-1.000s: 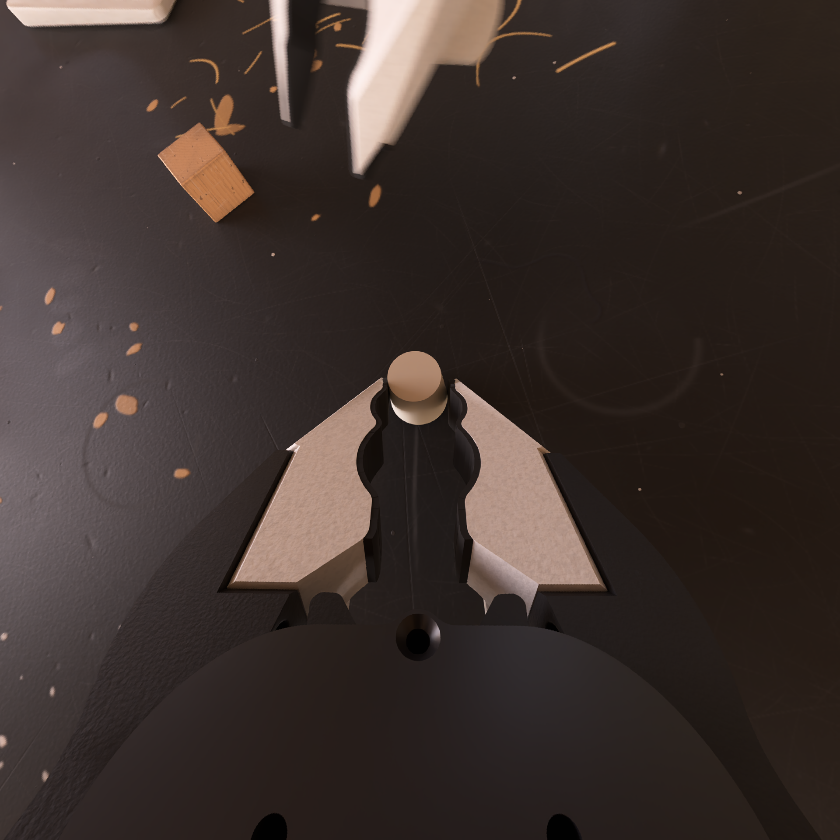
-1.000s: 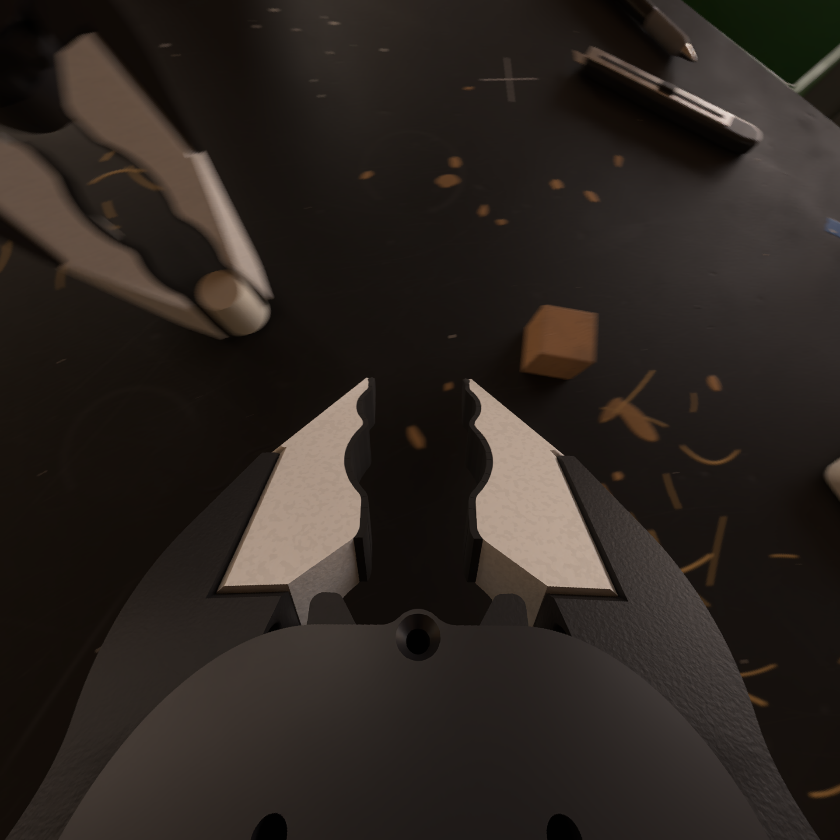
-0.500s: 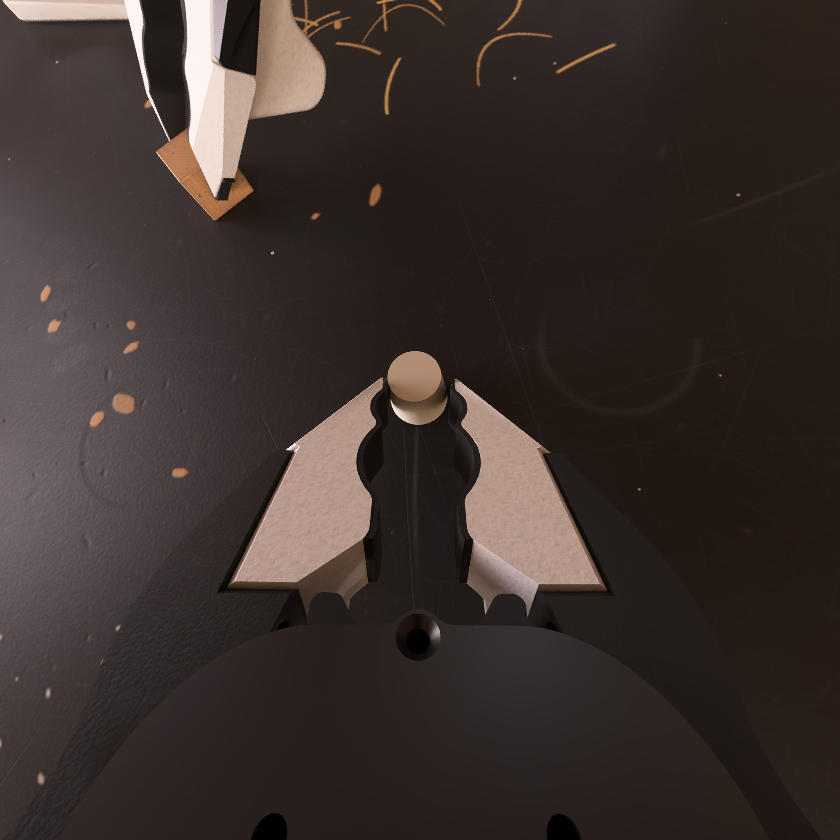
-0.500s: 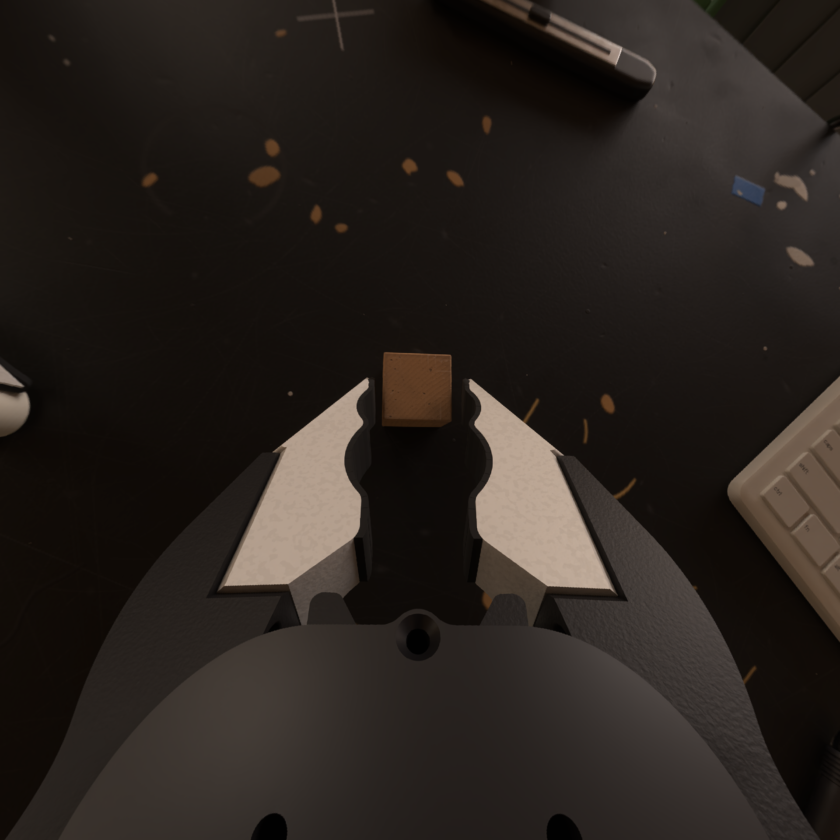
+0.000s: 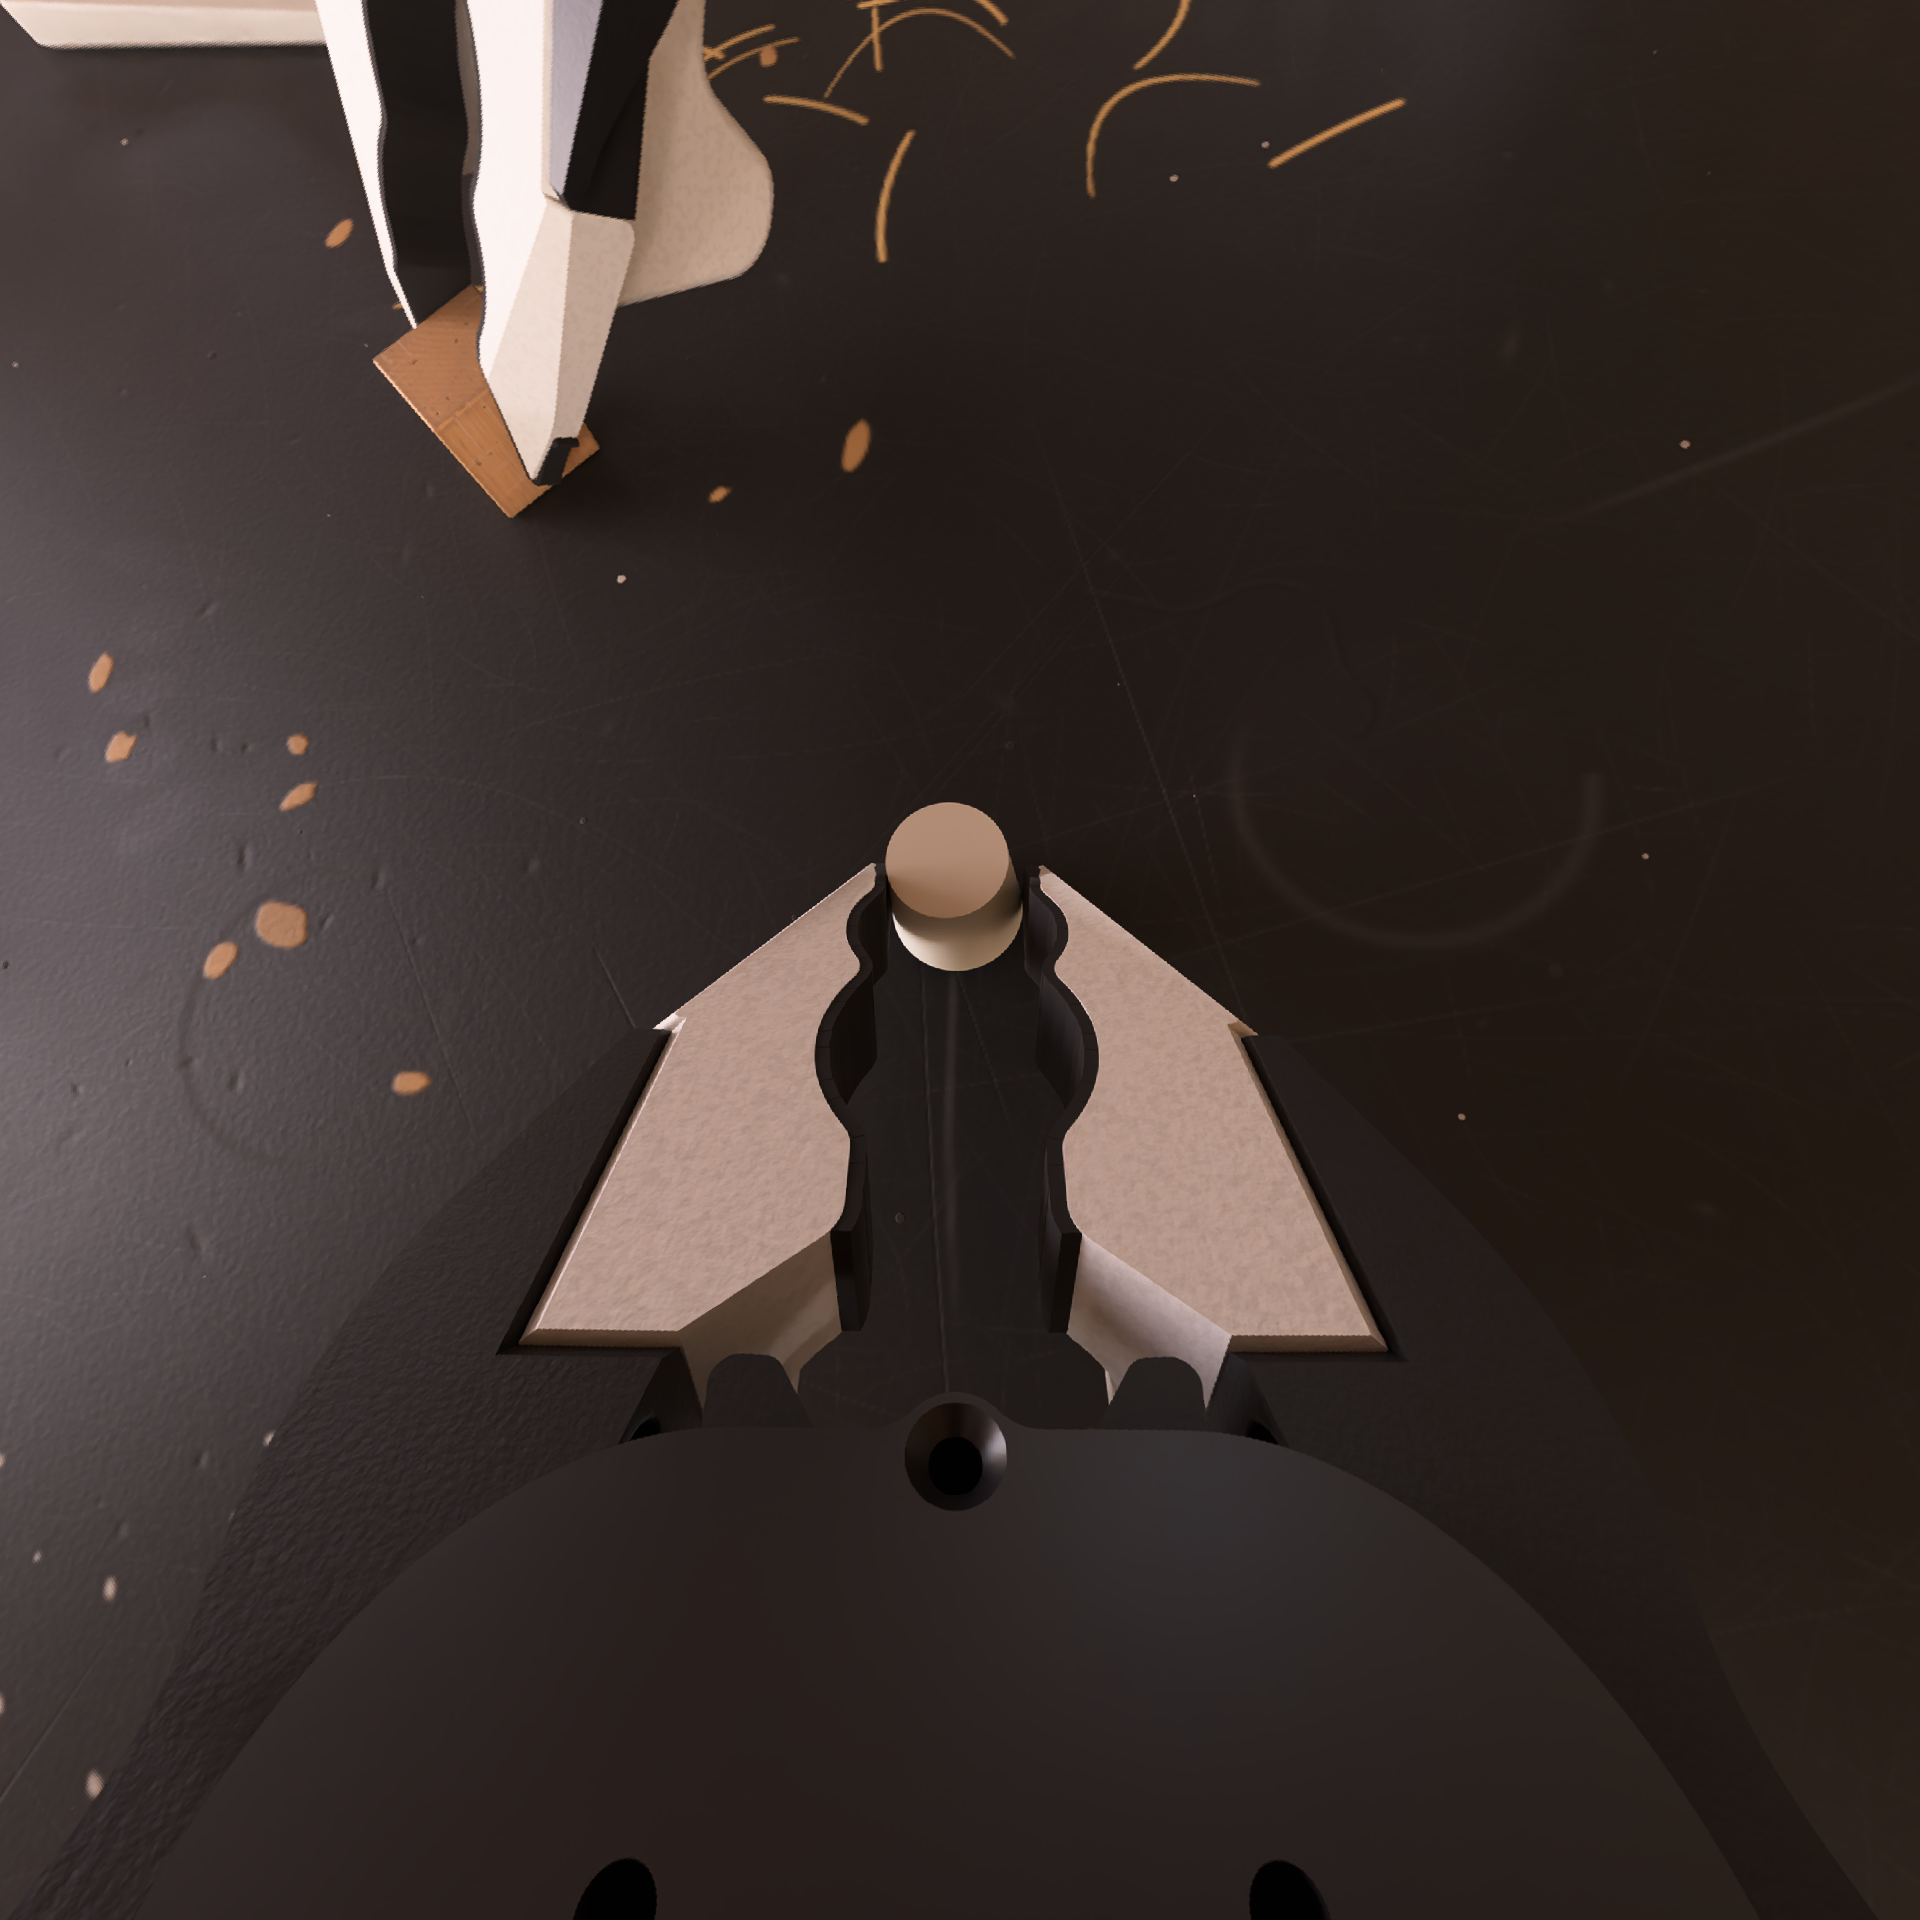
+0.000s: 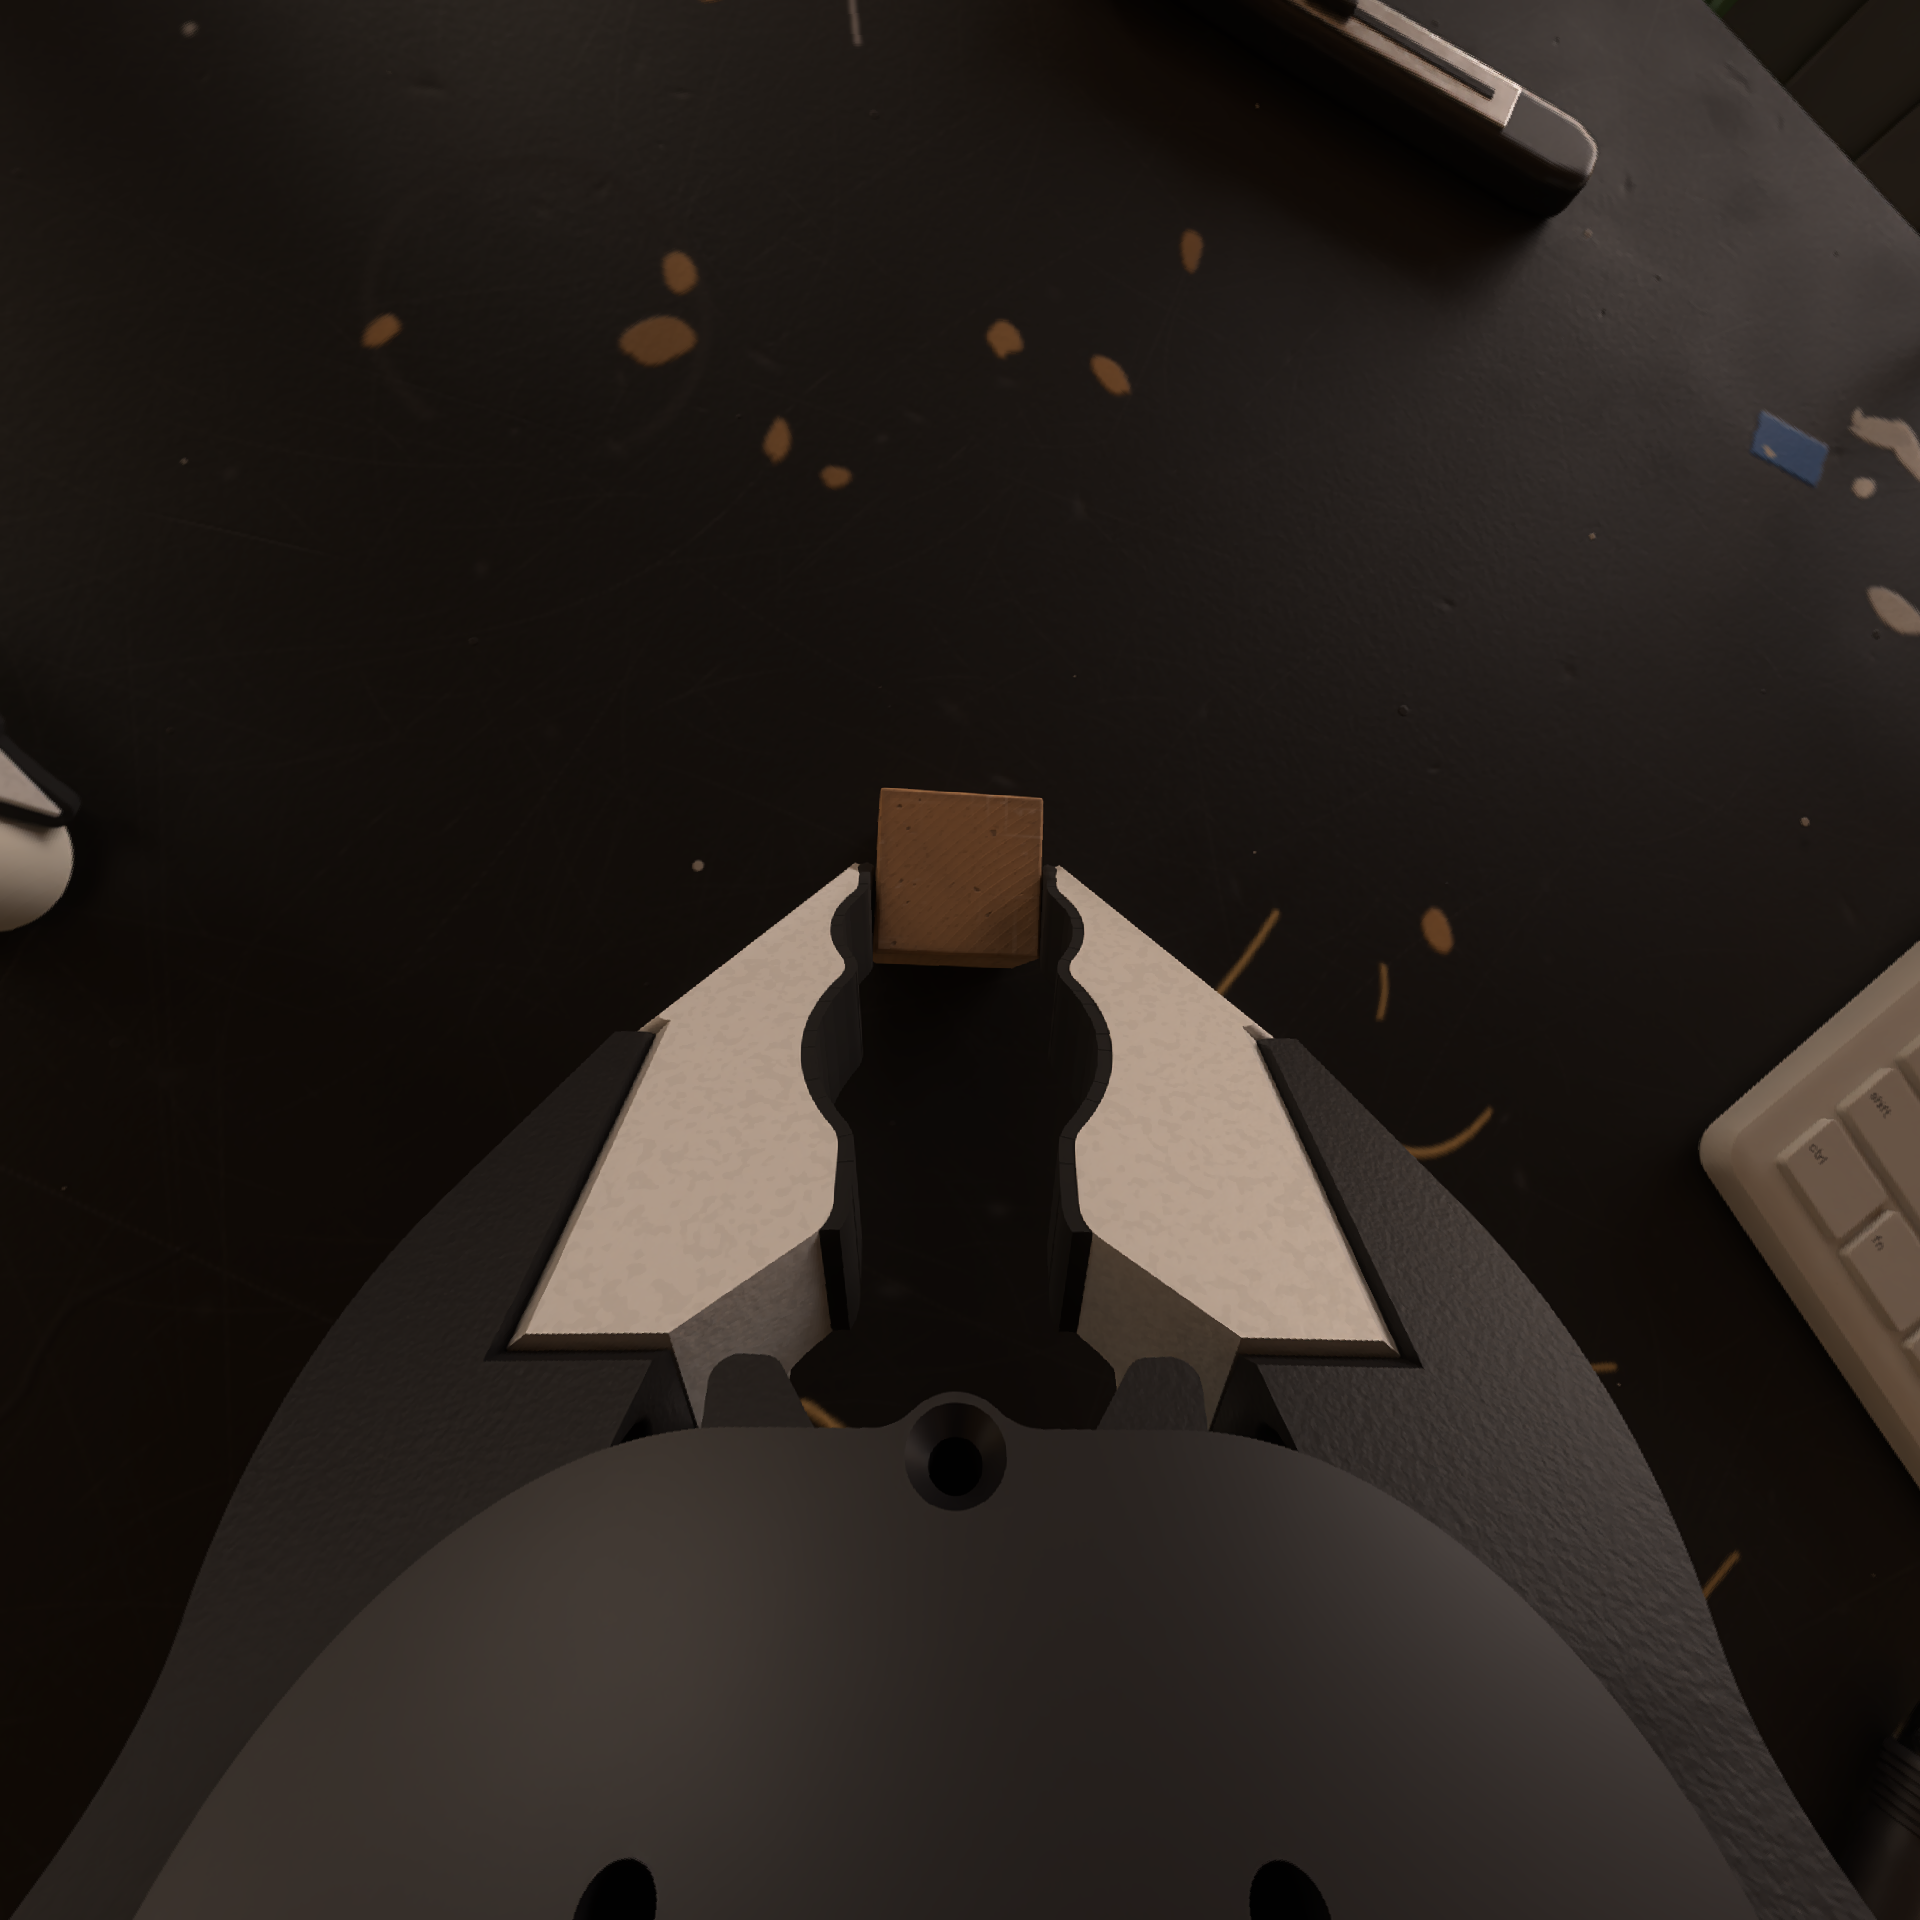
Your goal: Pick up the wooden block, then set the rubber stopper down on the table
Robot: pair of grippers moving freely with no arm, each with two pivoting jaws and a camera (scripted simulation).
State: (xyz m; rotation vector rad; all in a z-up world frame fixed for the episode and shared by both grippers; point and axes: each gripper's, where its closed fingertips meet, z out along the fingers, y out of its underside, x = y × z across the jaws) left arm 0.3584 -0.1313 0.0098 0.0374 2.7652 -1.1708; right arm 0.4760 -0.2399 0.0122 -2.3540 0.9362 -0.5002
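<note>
Right claw (image 6: 956, 883) closed snugly on wooden block (image 6: 958, 878) resting on counter (image 6: 1039, 582); best lifted straight, squeeze steady. Left claw (image 5: 954, 883) pinching rubber stopper (image 5: 948, 878) aloft.

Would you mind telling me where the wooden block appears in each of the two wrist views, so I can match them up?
Left wrist view: the wooden block sits upper left, partly hidden by the right gripper closed around it.
Right wrist view: the wooden block is at centre, between that gripper's fingertips.
Shared landmark: the pale keyboard, top-left corner in the left view, right edge in the right view.
</note>
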